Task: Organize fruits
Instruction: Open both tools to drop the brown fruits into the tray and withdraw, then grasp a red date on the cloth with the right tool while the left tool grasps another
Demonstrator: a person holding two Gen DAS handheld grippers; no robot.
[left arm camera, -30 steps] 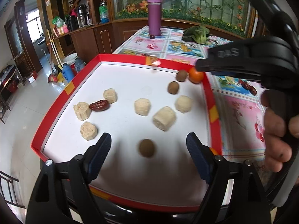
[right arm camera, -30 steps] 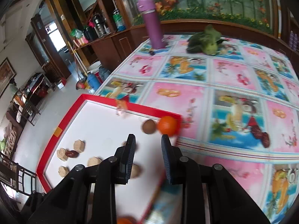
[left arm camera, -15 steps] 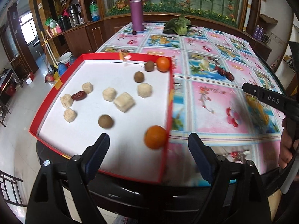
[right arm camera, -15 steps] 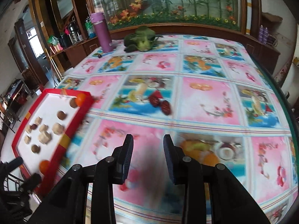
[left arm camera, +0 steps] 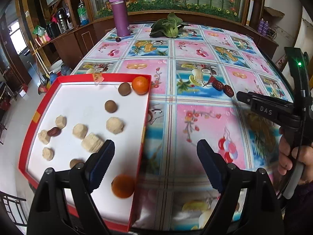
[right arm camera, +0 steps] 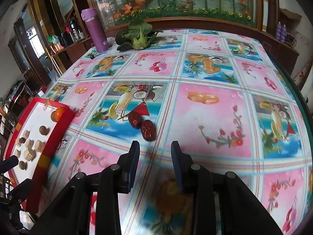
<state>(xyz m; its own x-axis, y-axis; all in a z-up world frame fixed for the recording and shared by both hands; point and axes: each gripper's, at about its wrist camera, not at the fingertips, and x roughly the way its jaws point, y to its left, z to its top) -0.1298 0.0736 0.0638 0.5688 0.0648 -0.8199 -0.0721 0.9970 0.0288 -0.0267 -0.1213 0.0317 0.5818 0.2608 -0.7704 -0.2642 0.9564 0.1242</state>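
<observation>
A red-rimmed white tray [left arm camera: 144, 117] lies at the table's left and holds two oranges [left arm camera: 140, 85] [left arm camera: 123, 186], brown round fruits [left arm camera: 111, 106], several pale peeled pieces [left arm camera: 115, 125] and one red date [left arm camera: 54, 131]. Two more red dates [right arm camera: 148, 129] [left arm camera: 223, 87] lie on the tablecloth right of the tray. My left gripper [left arm camera: 154, 166] hangs open over the tray's near right edge, empty. My right gripper [right arm camera: 155, 153] is open a little, empty, just short of the two dates; it shows from the side in the left wrist view [left arm camera: 240, 96].
A purple flask [left arm camera: 119, 13] and a leafy green vegetable [left arm camera: 166, 27] stand at the table's far side, with a small dark fruit [left arm camera: 118, 39] by the flask. A hand [left arm camera: 293, 156] holds the right gripper's handle. The fruit-print tablecloth [right arm camera: 211, 117] covers the table.
Both grippers have swung right and pulled back from the tray. The right gripper has left the far orange and now faces the two dates on the cloth.
</observation>
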